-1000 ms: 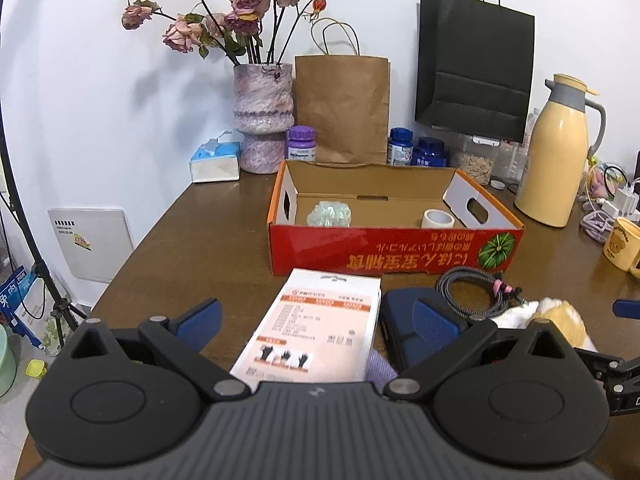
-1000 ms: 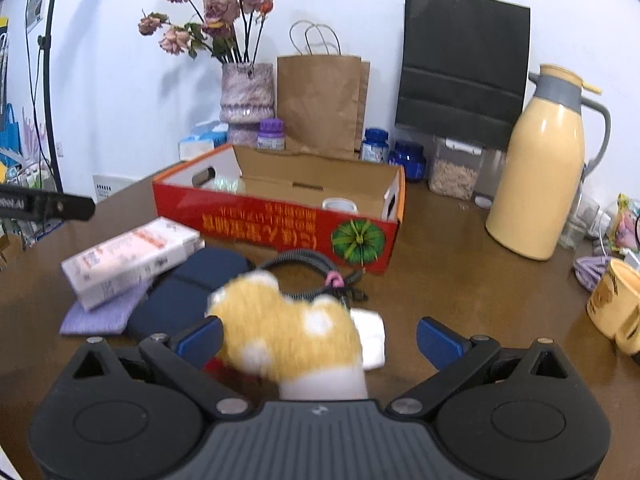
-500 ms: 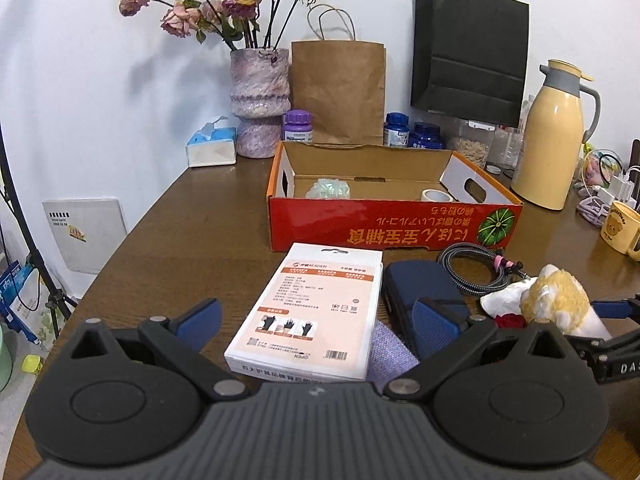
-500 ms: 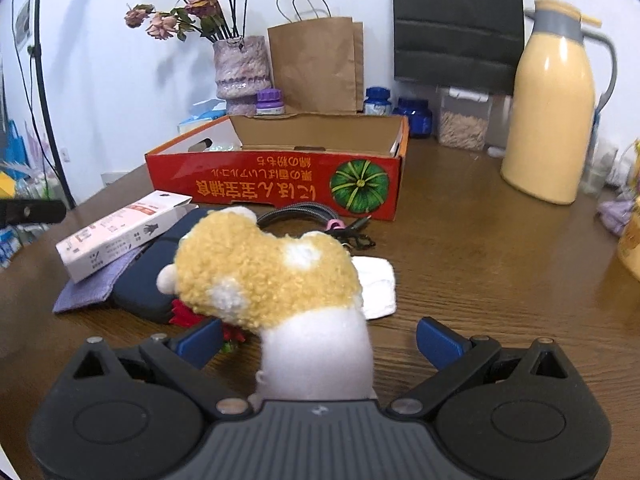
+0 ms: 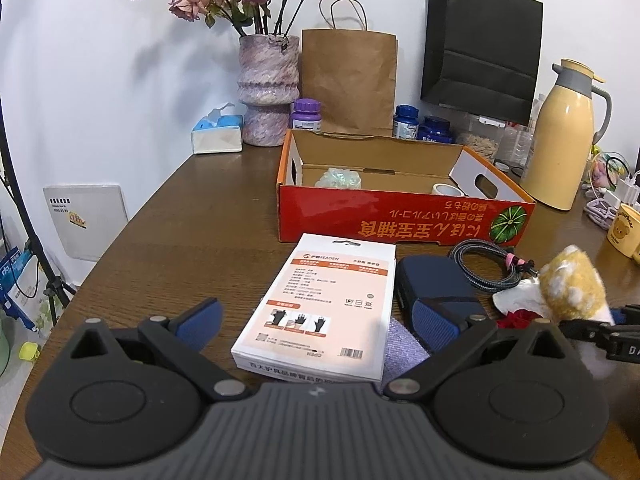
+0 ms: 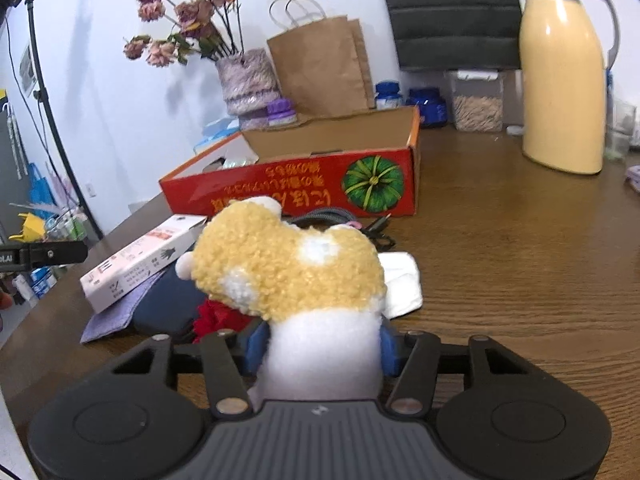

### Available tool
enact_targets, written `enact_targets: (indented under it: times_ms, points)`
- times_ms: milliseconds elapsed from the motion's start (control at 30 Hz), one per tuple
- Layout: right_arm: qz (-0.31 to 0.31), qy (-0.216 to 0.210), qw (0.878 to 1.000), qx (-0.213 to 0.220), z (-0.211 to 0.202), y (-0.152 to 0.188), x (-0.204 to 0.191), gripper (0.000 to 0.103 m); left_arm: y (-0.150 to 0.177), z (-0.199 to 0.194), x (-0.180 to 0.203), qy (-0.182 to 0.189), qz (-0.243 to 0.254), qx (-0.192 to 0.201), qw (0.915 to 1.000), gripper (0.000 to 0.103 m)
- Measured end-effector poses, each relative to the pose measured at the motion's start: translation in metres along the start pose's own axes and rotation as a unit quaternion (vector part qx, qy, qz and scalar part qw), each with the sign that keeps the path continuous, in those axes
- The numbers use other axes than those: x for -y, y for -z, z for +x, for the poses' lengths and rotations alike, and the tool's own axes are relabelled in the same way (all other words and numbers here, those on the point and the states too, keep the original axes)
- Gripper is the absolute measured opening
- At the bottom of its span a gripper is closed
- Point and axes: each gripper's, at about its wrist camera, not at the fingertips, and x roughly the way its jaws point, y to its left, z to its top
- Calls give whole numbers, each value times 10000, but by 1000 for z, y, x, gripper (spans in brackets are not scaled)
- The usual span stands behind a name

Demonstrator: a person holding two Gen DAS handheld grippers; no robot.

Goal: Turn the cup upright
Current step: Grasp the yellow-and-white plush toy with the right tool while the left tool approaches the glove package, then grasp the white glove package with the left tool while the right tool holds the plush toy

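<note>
Right wrist view: your right gripper (image 6: 320, 344) is closing its jaws on one plush-covered cup (image 6: 288, 276), gripping its white lower part; its base is hidden behind the gripper body. Your left gripper (image 5: 316, 320) is hanging wide open, holding nothing, over one white glove box (image 5: 320, 304). One red carton (image 5: 404, 216) and two paper bags are standing behind.

Bright, even indoor light; fisheye-bent edges, slight blur.

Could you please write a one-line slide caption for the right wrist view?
Right gripper closing on the white base of a fluffy yellow plush toy on a cluttered wooden table.
</note>
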Motion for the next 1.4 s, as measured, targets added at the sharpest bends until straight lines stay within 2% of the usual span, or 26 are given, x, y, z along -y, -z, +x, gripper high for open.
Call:
enact_targets:
  times_ms: [100, 233, 333, 767, 933, 1400]
  points:
    - [-14, 154, 9995, 268, -7, 2, -2, 53, -1, 4, -1, 28, -7, -51, 10000, 103]
    - [-115, 614, 9960, 641, -13, 1, -9, 53, -2, 14, -2, 123, 17, -189, 9997, 103]
    - [-225, 862, 9931, 758, -11, 1, -15, 53, -3, 22, -4, 202, 35, -302, 9993, 103]
    - [-535, 1436, 9845, 857, 7, 0, -37, 53, -20, 60, -15, 711, 129, -826, 9940, 103]
    - [-615, 1531, 9825, 862, 10, 0, -42, 53, -25, 75, -18, 928, 185, -1043, 9900, 103]
    - [-583, 1662, 9817, 719, 15, -3, -45, 53, -35, 93, -22, 1023, 425, -1330, 9849, 103]
